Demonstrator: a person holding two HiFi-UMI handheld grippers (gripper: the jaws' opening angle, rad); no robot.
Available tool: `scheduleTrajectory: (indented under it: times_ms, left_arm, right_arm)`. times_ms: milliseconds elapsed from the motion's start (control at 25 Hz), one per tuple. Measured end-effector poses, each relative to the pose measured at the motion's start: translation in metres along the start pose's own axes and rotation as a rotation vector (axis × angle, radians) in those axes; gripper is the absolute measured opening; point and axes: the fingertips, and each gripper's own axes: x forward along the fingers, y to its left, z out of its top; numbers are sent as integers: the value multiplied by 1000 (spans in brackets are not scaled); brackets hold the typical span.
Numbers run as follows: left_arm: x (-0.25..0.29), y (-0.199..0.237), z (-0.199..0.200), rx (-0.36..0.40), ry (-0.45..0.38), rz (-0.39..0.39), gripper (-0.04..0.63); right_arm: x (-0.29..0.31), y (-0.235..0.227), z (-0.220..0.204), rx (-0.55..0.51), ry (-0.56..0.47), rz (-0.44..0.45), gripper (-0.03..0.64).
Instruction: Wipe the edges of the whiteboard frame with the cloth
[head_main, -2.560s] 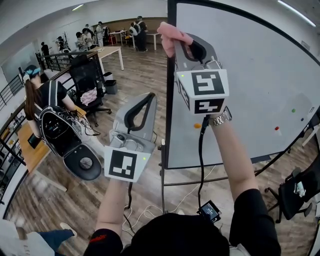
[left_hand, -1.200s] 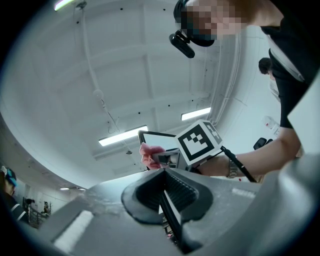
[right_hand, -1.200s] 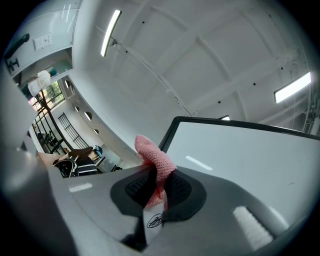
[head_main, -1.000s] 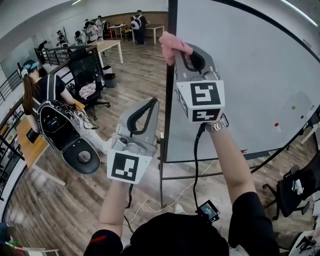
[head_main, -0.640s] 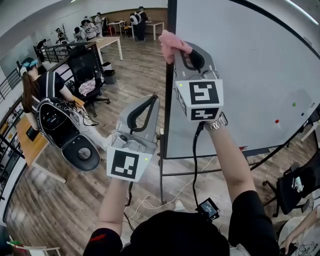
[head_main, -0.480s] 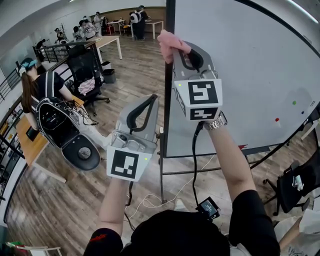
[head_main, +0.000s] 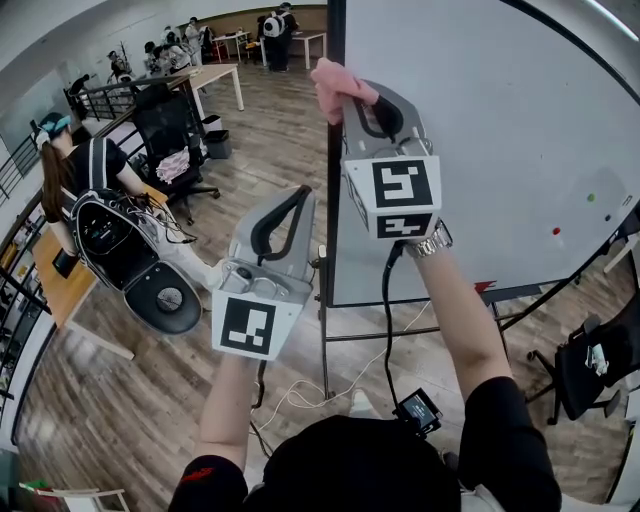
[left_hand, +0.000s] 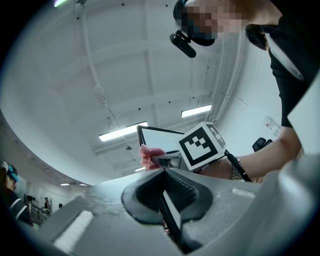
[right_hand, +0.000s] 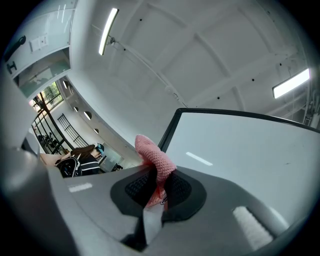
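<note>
A white whiteboard with a dark frame (head_main: 333, 180) stands upright on a wheeled stand at the right. My right gripper (head_main: 352, 95) is raised against the frame's left edge, shut on a pink knitted cloth (head_main: 335, 84). In the right gripper view the pink cloth (right_hand: 154, 158) sticks out from between the jaws, beside the frame's upper left corner (right_hand: 172, 125). My left gripper (head_main: 296, 200) hangs lower, just left of the frame, shut with nothing in it. In the left gripper view its jaws meet, and the cloth (left_hand: 149, 156) shows beyond.
A person with a backpack (head_main: 110, 235) sits at a wooden desk on the left. A black office chair (head_main: 170, 140) stands behind. More people and tables (head_main: 215, 80) are at the far end. Cables (head_main: 300, 395) lie on the wood floor under the board stand.
The right gripper with the cloth has stayed at the frame's left edge, creeping slightly up and left. The left gripper has barely moved.
</note>
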Motion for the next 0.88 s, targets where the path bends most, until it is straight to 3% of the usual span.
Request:
scheduleTrajectory:
  times_ms: [880]
  left_arm:
    - [-10,-10,-19,-35,35,14,2]
  right_arm:
    - [-13,10,-28,7,49,10,31]
